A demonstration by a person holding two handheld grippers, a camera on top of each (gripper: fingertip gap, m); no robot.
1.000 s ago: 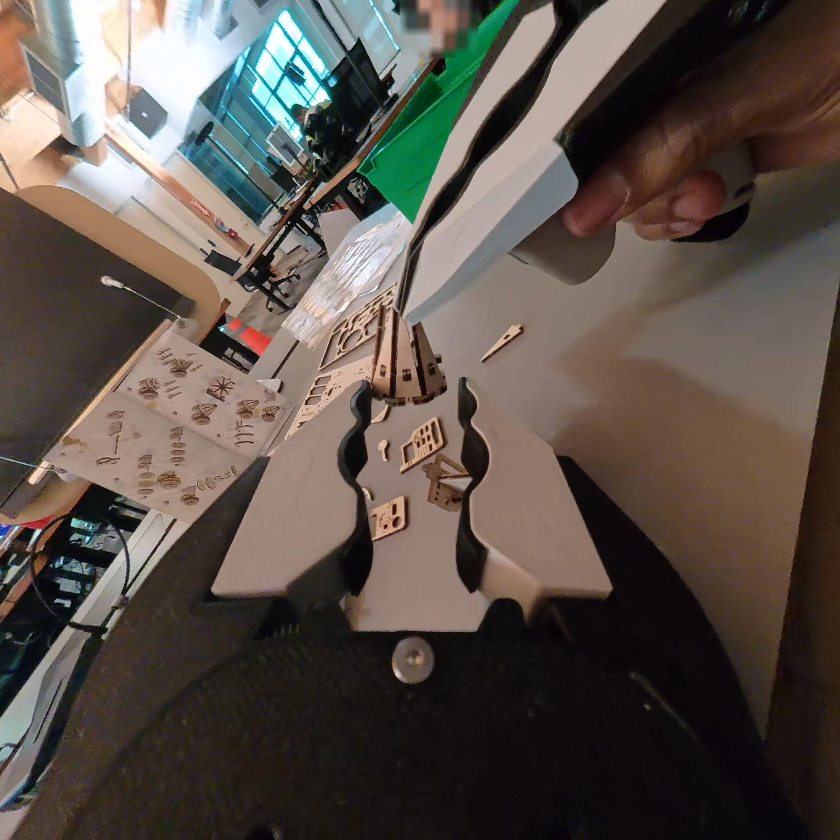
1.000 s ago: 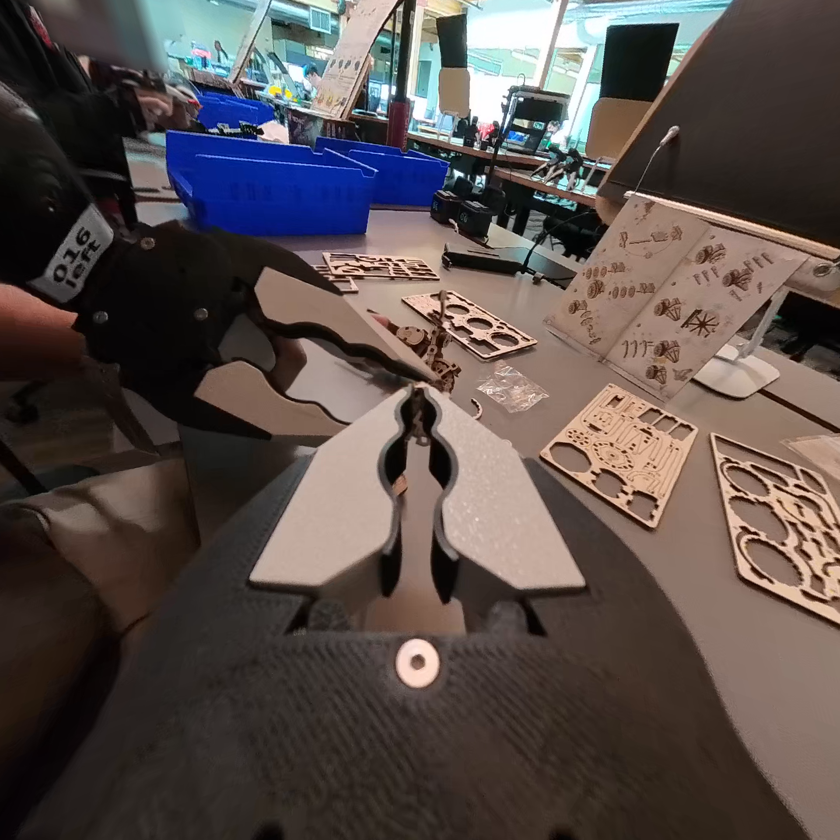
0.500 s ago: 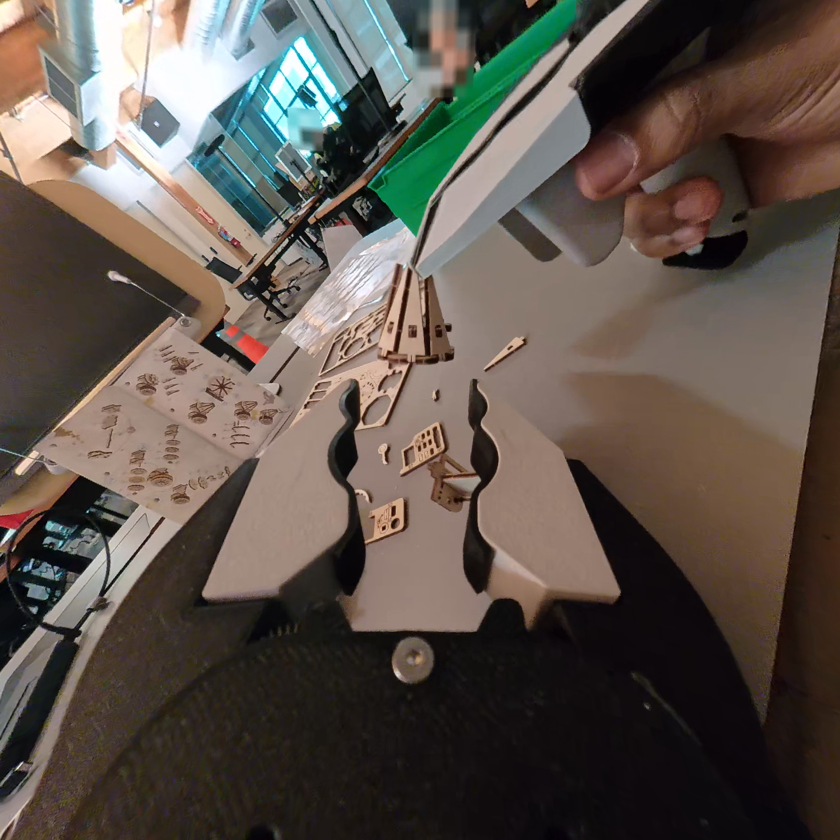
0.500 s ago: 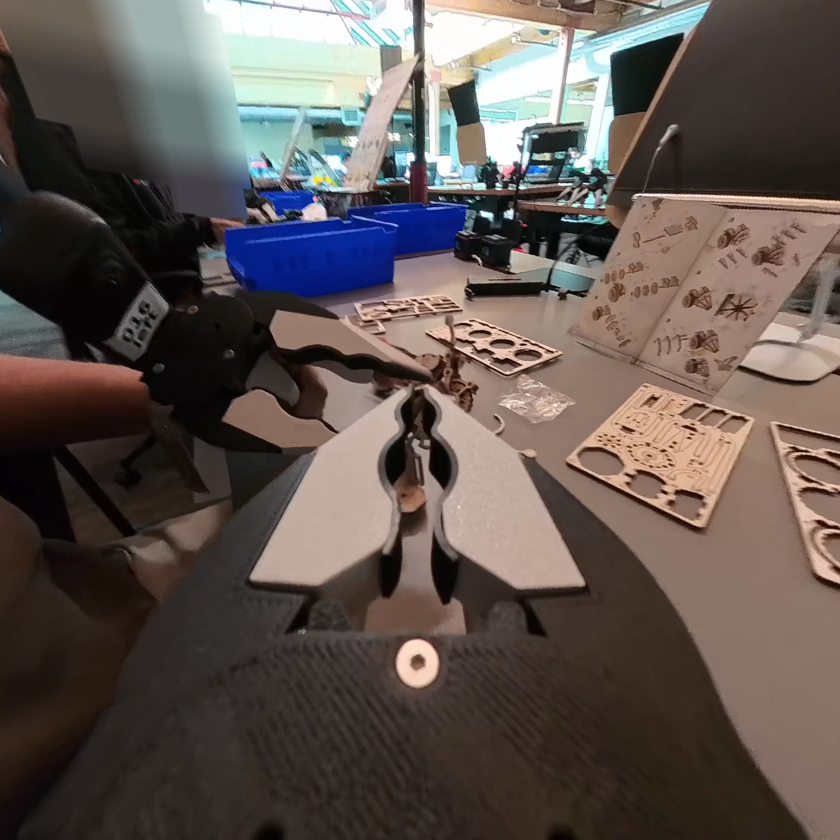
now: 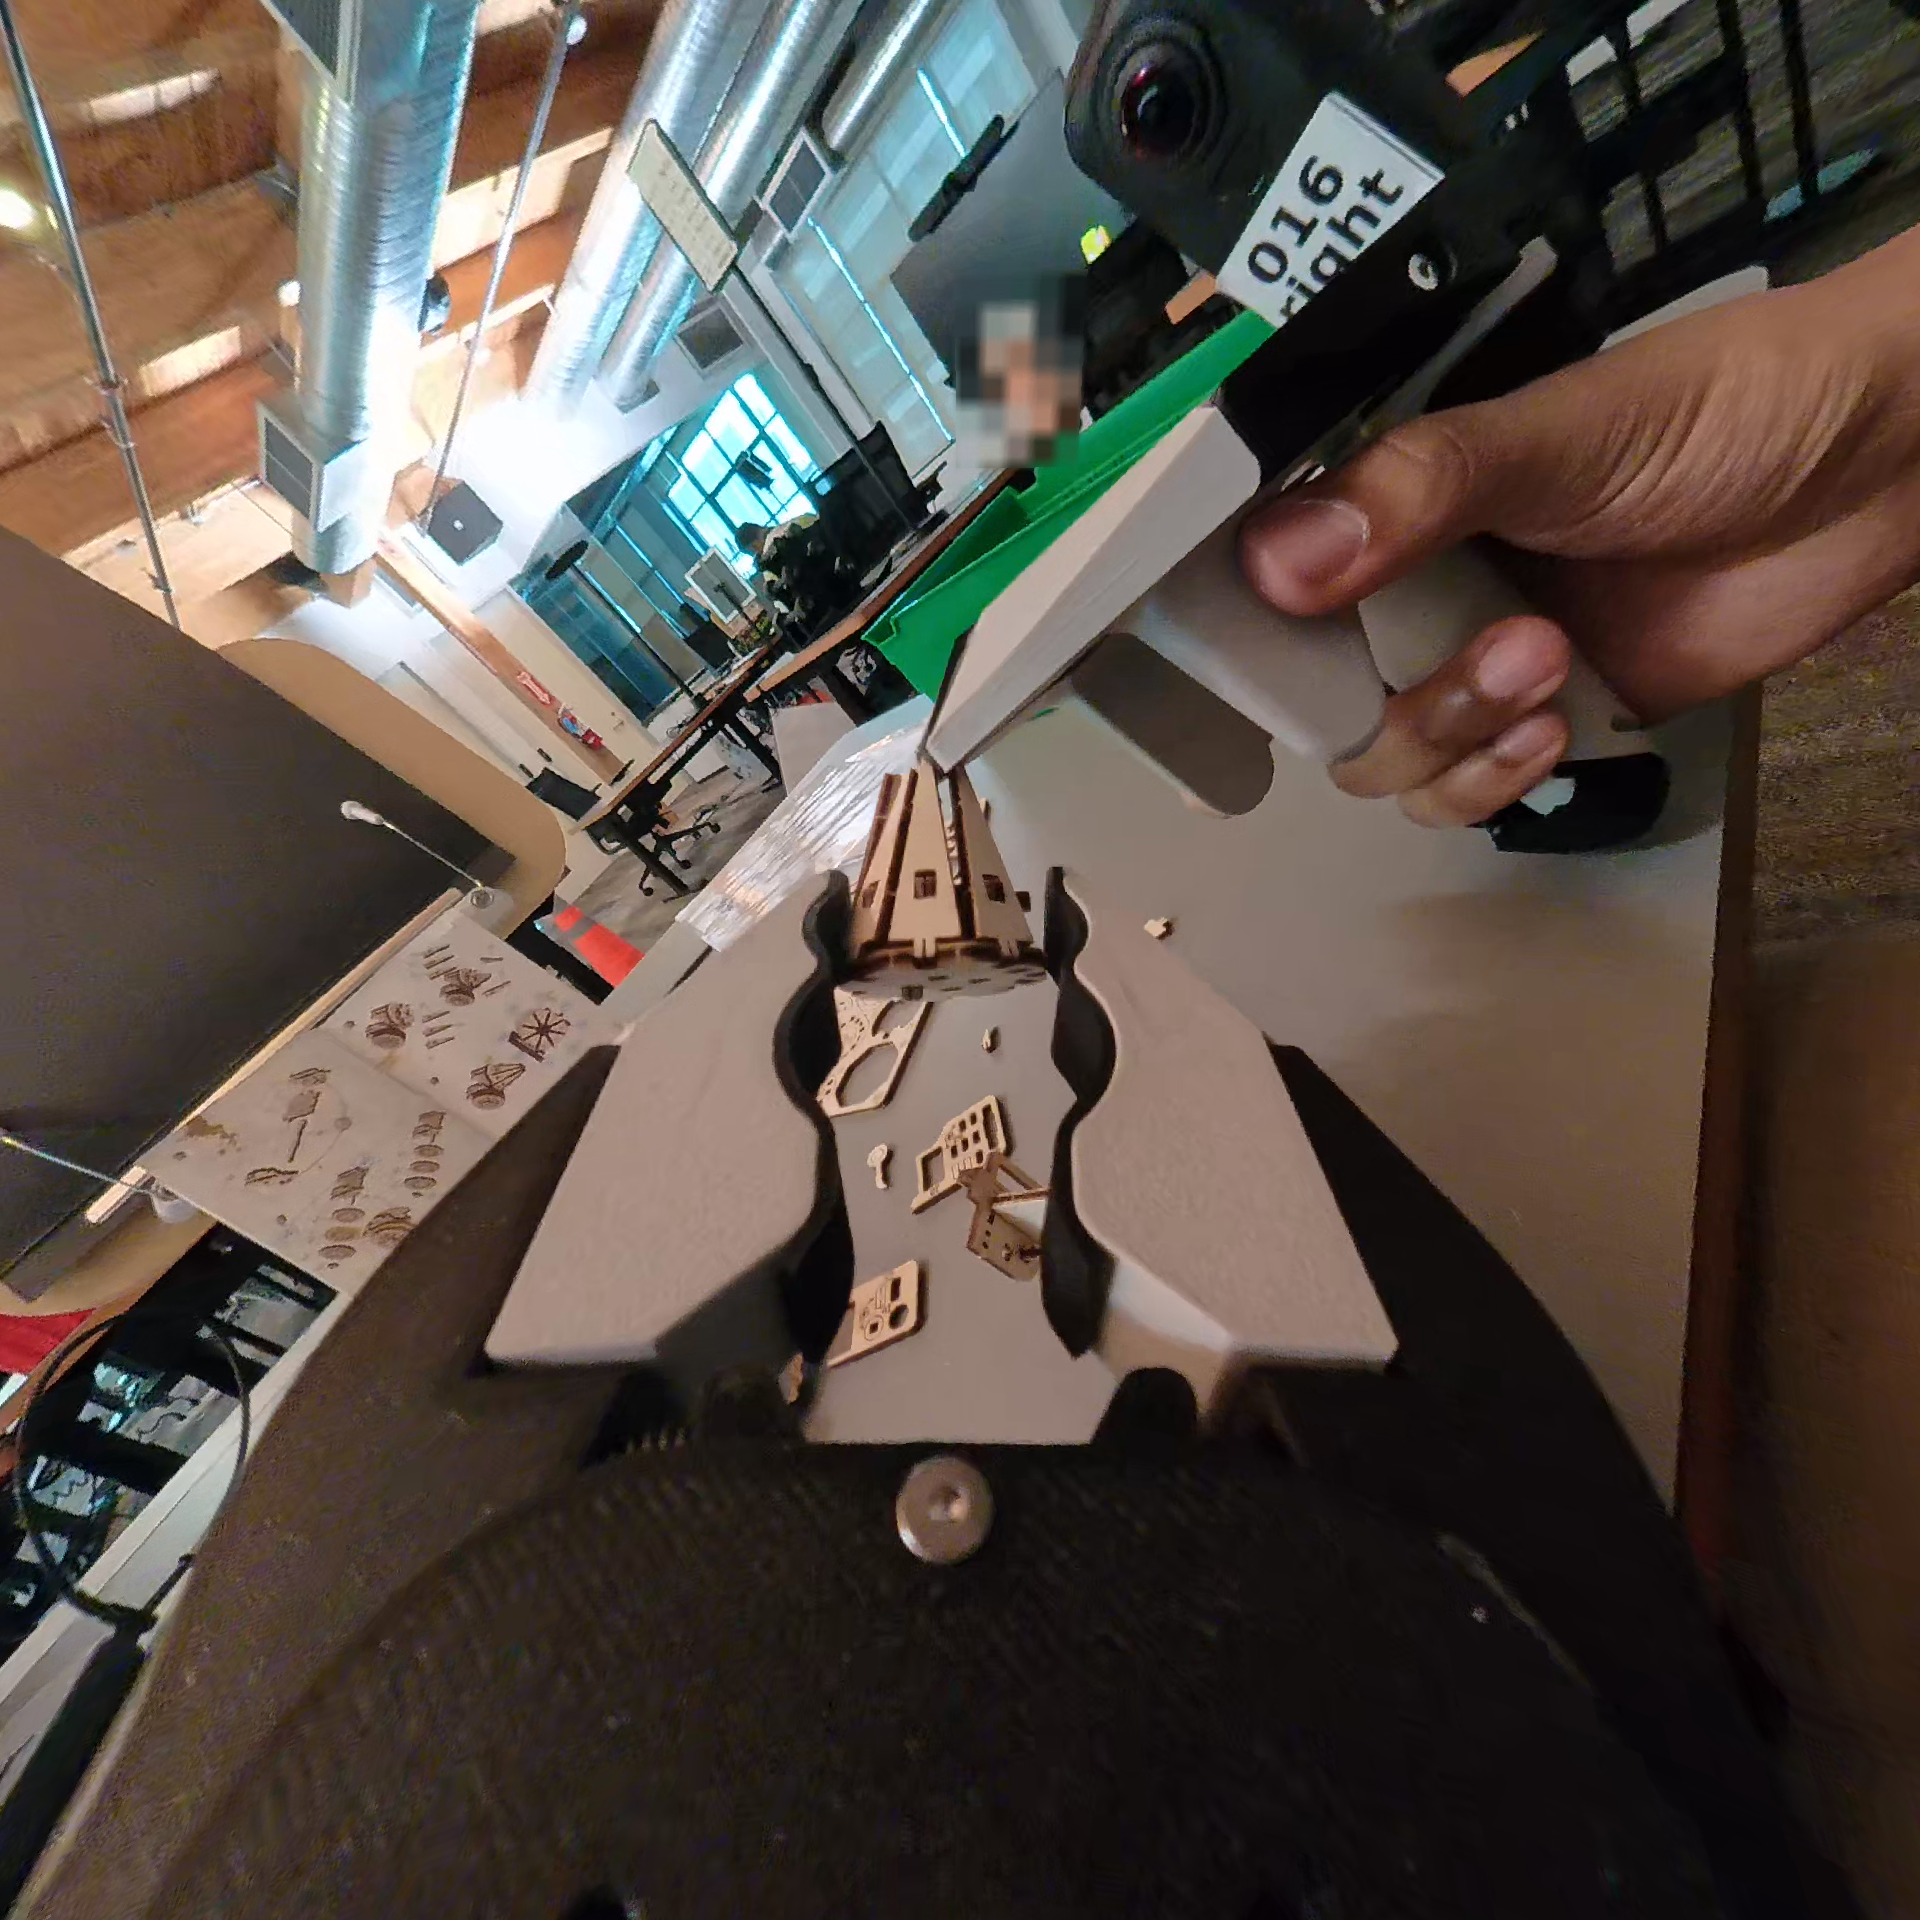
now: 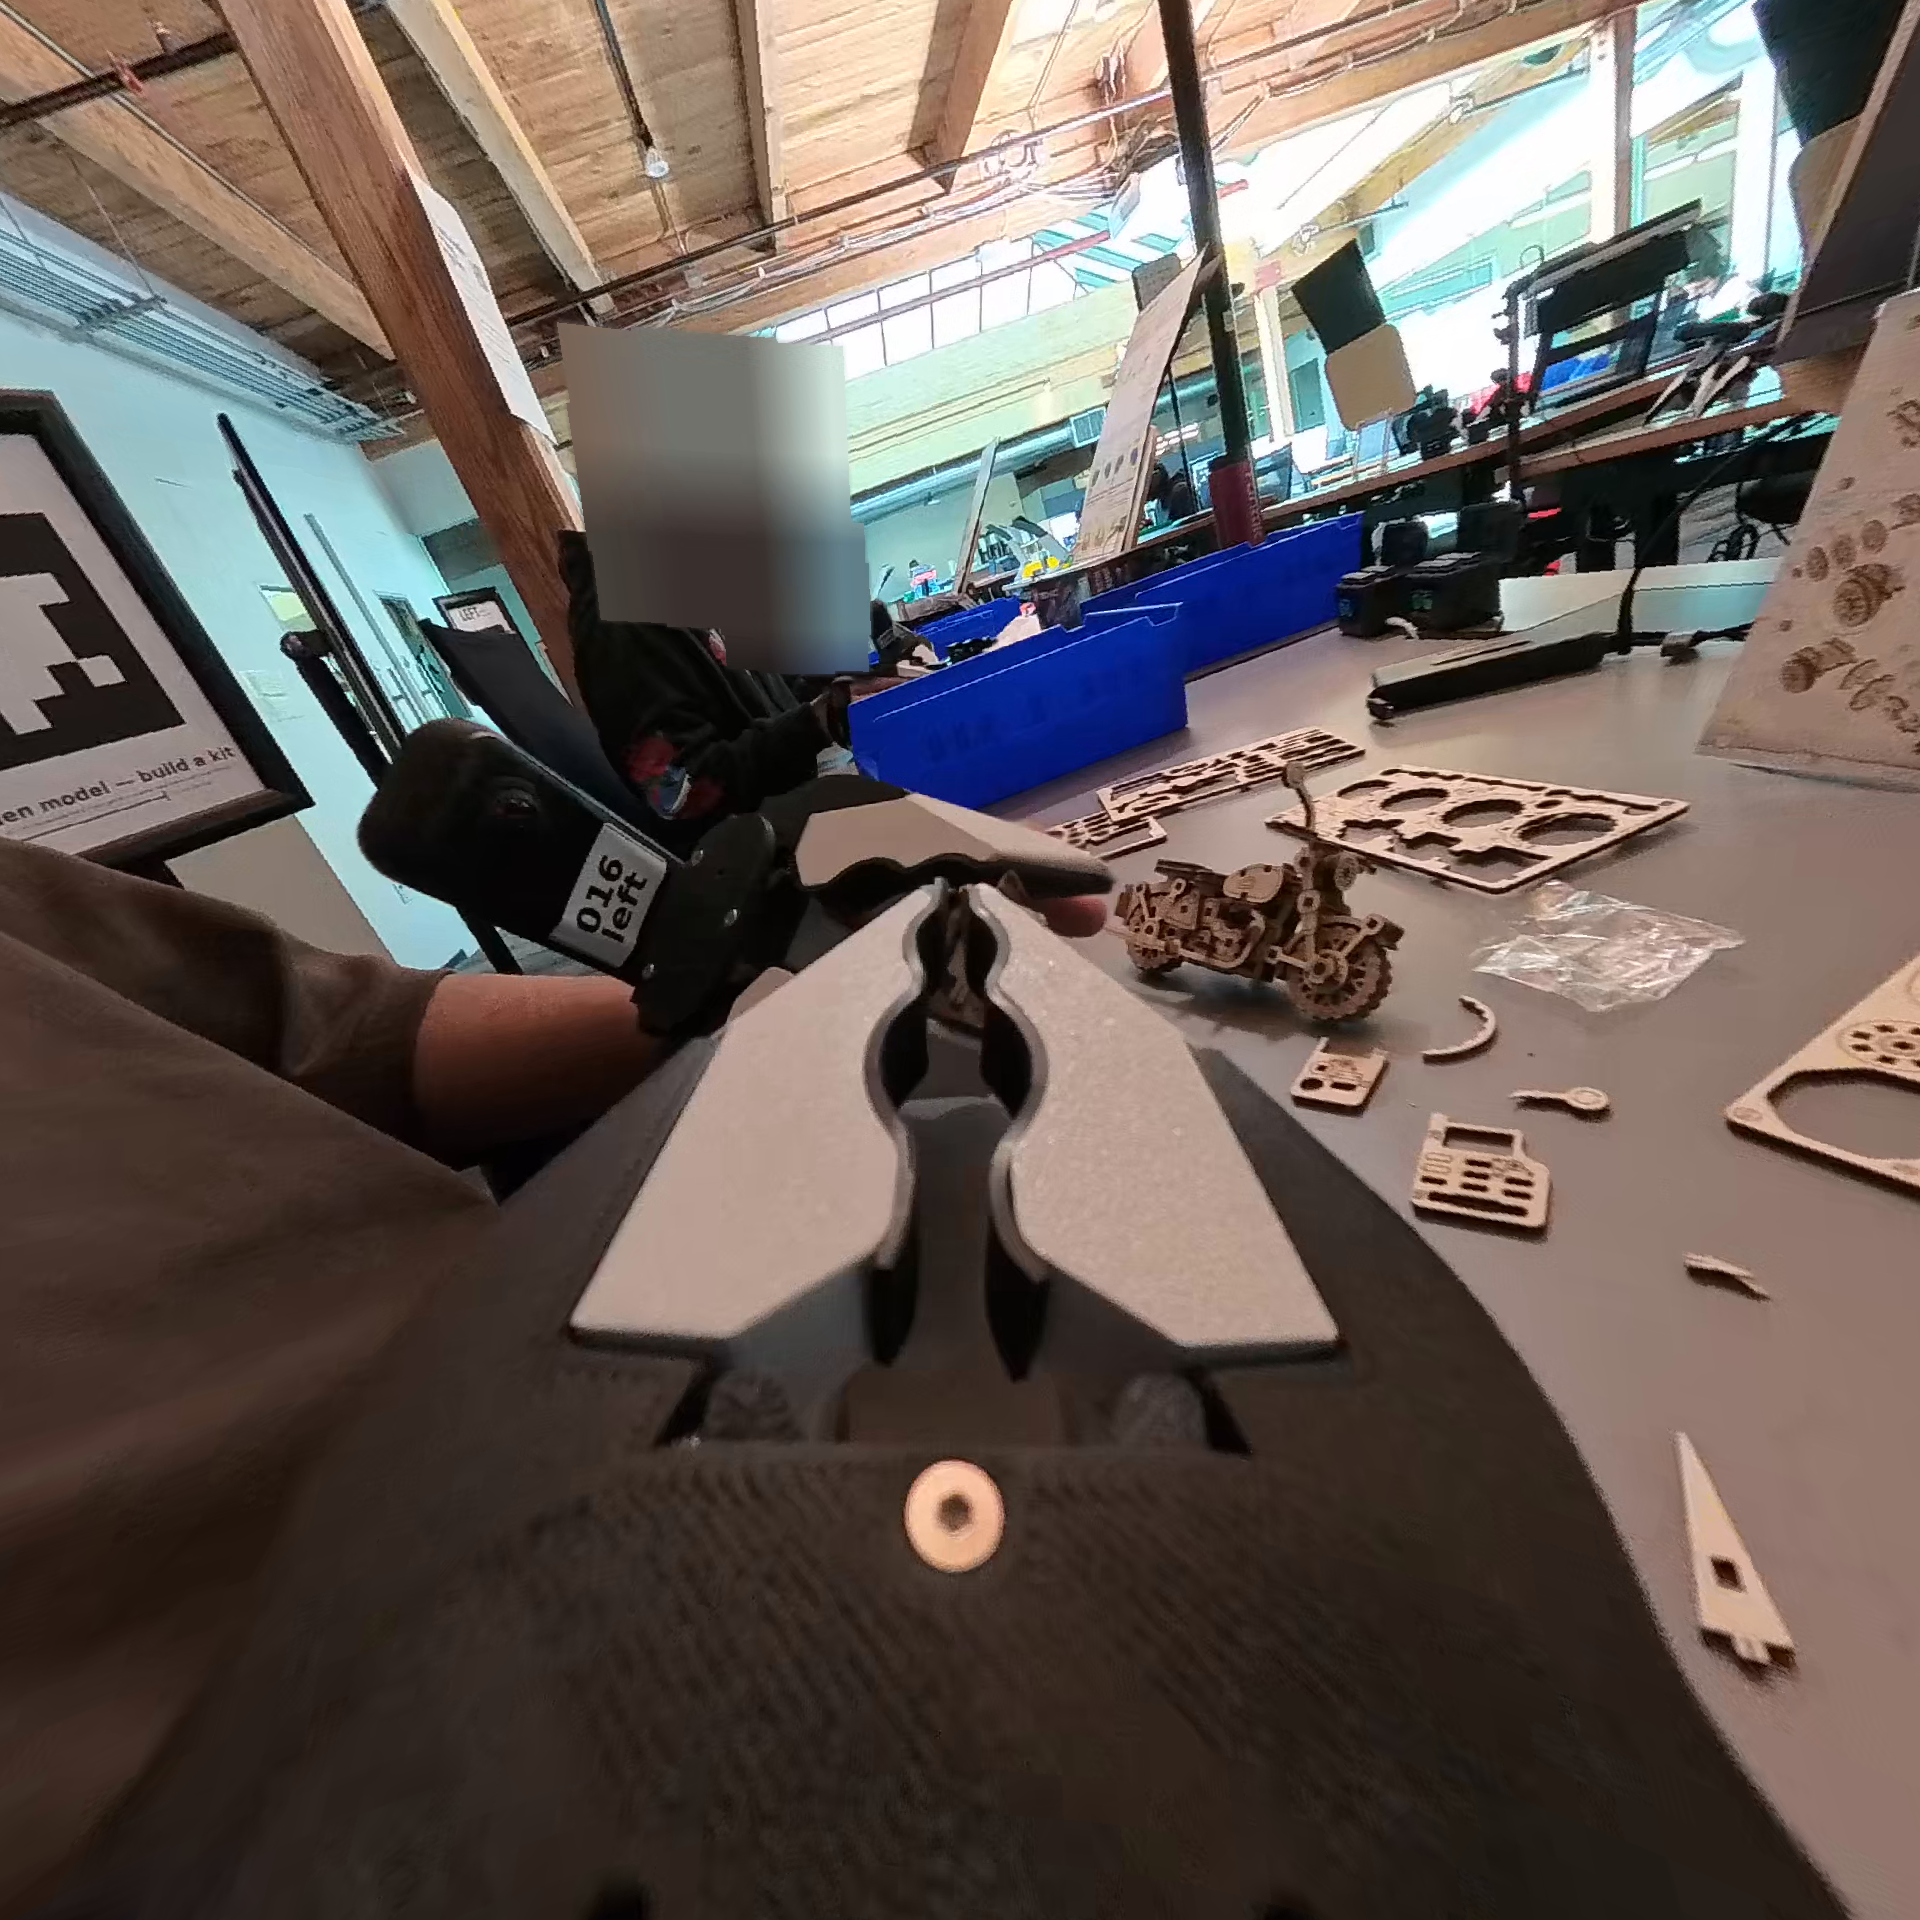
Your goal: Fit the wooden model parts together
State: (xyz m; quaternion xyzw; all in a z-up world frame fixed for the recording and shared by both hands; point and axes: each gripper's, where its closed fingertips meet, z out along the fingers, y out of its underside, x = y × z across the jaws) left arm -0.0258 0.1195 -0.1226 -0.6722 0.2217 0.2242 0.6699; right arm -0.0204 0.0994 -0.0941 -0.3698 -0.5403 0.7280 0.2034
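Observation:
A cone-shaped wooden assembly (image 5: 935, 894) of upright ribs on a round base hangs above the grey table (image 5: 1403, 1039). My right gripper (image 5: 940, 753) is shut on its top. In the right wrist view my right gripper (image 6: 954, 896) shows closed, with the dark wood (image 6: 951, 982) just visible between the fingers. My left gripper (image 5: 940, 925) is open, its fingertips on either side of the assembly's base; I cannot tell if they touch. It also shows in the right wrist view (image 6: 1081, 899). Loose flat wooden pieces (image 5: 961, 1138) lie on the table below.
A finished wooden motorcycle (image 6: 1257, 925) stands on the table. Around it lie small cut pieces (image 6: 1481, 1174), a pointed piece (image 6: 1725, 1569), a plastic bag (image 6: 1600, 940) and punched sheets (image 6: 1475, 821). Blue bins (image 6: 1029, 707) and a propped instruction sheet (image 6: 1849, 582) stand behind. My two grippers' fingertips are within a few centimetres of each other. From the left gripper's tips to the pointed piece (image 6: 1725, 1569) is close to 12 cm.
My right gripper has lifted and carried the cone assembly so that its base sits between my left gripper's open fingertips. Both views have tilted upward.

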